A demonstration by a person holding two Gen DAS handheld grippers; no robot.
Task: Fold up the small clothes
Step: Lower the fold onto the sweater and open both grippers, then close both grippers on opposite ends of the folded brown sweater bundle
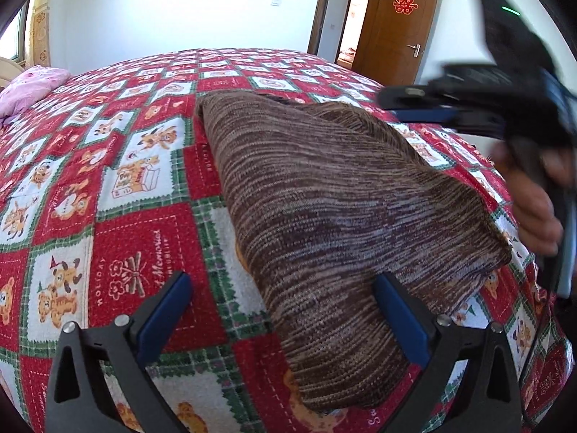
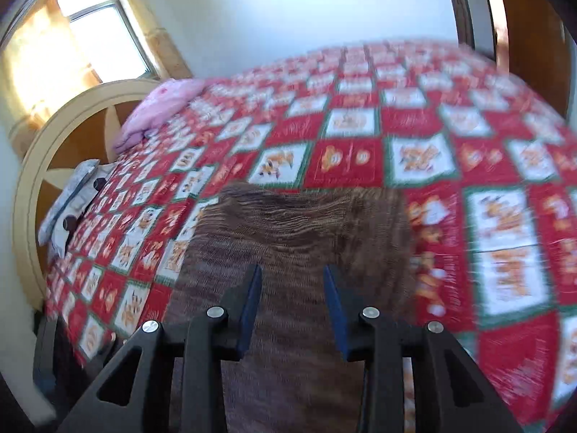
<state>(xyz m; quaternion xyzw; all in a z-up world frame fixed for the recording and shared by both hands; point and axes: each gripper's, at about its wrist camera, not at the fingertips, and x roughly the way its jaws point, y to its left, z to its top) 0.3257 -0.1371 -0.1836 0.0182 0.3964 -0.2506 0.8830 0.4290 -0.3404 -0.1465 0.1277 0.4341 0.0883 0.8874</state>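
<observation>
A folded brown striped knit garment (image 1: 324, 198) lies on the bedspread and runs from mid-bed to the near edge. My left gripper (image 1: 285, 288) is open wide over its near end. The left finger (image 1: 173, 299) stands over bare bedspread and the right finger (image 1: 389, 299) over the knit. My right gripper (image 1: 387, 104), blurred, hovers past the garment's far right corner, with a person's hand (image 1: 533, 216) on its handle. In the right wrist view the right gripper (image 2: 293, 274) stands partly open above the brown garment (image 2: 295, 223), with nothing pinched between its blue pads.
The bed has a red, white and green checked bedspread (image 1: 126, 234) with bear prints. A pink pillow (image 2: 162, 108) and a grey patterned cloth (image 2: 72, 195) lie by the curved headboard (image 2: 54, 137). A wooden door (image 1: 396, 29) stands open beyond the bed.
</observation>
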